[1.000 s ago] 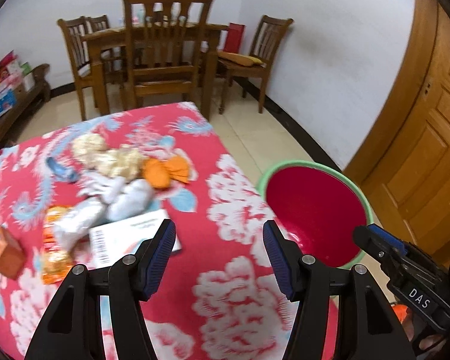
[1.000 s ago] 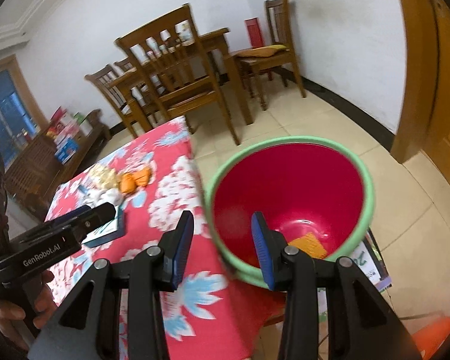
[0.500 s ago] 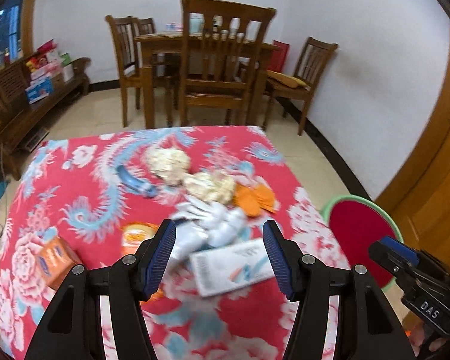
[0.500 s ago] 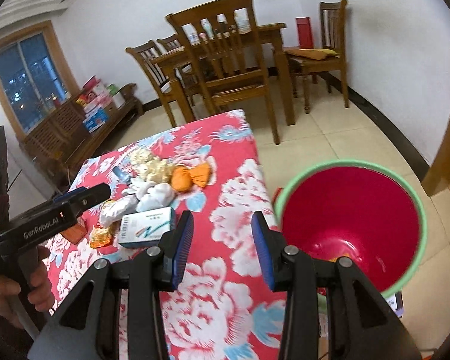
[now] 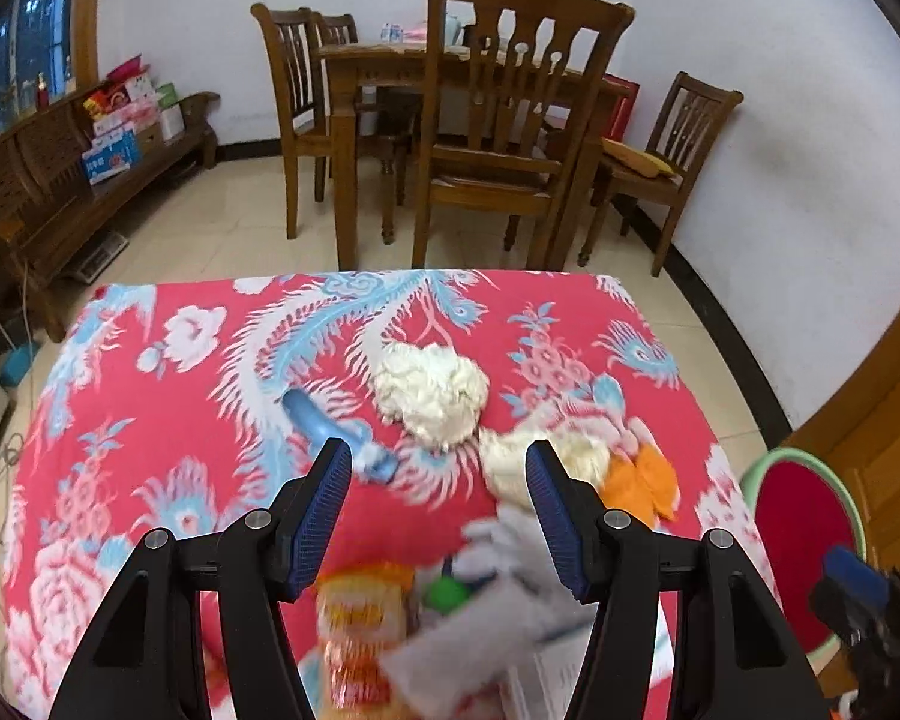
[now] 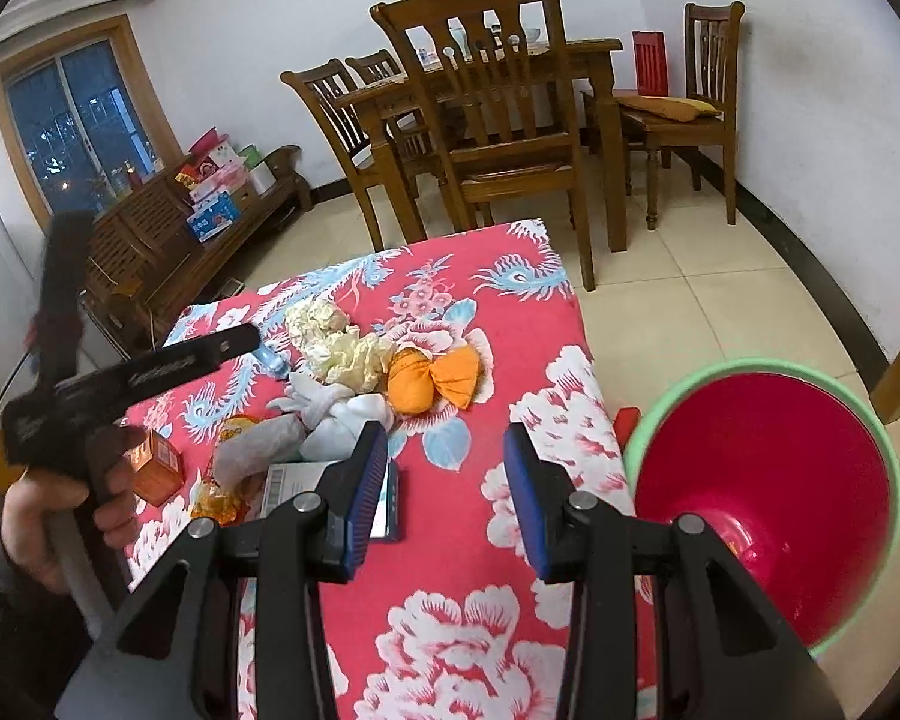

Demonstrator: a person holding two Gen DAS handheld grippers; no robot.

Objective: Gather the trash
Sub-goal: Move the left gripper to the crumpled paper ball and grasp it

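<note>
The left gripper [image 5: 438, 501] hangs over a table [image 5: 168, 414] draped in a red flowered cloth, its jaws apart with nothing between the pads. Just beyond its left finger lies a blue tube [image 5: 336, 435]. Ahead of the gap sits a white crumpled wad [image 5: 432, 393], and just past the right finger tip a second, yellower wad [image 5: 510, 462], with an orange wrapper [image 5: 645, 480] touching it on the right. Beneath the jaws, blurred, lie an orange snack bag [image 5: 360, 630], a pale glove [image 5: 510, 546] and a small green thing [image 5: 444, 594] whose kind I cannot tell. Far to the right, below the table edge, stands a bin [image 5: 801, 546], red inside with a green rim; near it shows the blue tip of the other tool.

In the right wrist view, a hand [image 6: 48, 516] at the far left grips the left tool's handle. The right gripper [image 6: 444, 480] is also open and empty, over the near right part of the cloth. Left of its left finger lie an orange box [image 6: 156, 468], the snack bag [image 6: 222, 480], the glove [image 6: 324, 414] and a white box [image 6: 306, 480] partly hidden behind that finger. Farther ahead are the wads [image 6: 336, 342] and the orange wrapper [image 6: 435, 381]. To the right of the right finger, off the table and lower, the bin [image 6: 768, 480] stands open on the tiled floor, with something orange at its bottom. Wooden chairs [image 6: 492, 120] and a dining table stand well beyond.
</note>
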